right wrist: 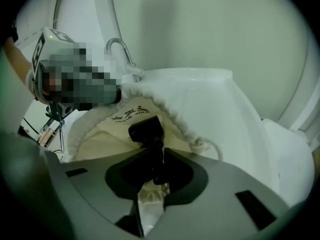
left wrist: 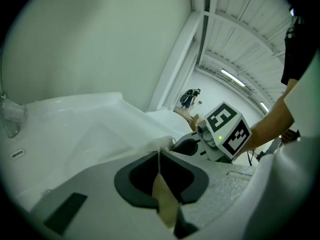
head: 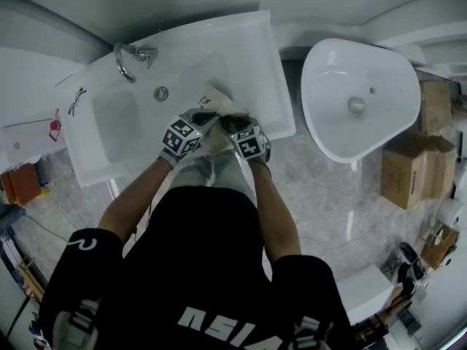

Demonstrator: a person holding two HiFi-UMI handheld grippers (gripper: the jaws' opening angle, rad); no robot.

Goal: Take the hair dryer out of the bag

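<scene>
On a white sink (head: pixel 241 42), left gripper (left wrist: pixel 159 159) pinches the bag (right wrist: pixel 95 139) cloth; right gripper (right wrist: pixel 161 161) clamps the black dryer (right wrist: pixel 146 129) inside it

A white rectangular sink (head: pixel 252 46) with a chrome faucet (head: pixel 125 63) stands against a plain white wall (left wrist: pixel 90 39). An oval white basin (head: pixel 321 71) sits just beside it, above a grey marble floor (head: pixel 321 195) with cardboard boxes (head: pixel 412 170).

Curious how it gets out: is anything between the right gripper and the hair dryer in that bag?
Nothing visible. The hair dryer, its black end uncovered at the mouth of the bag, sits between the jaws of the right gripper.
</scene>
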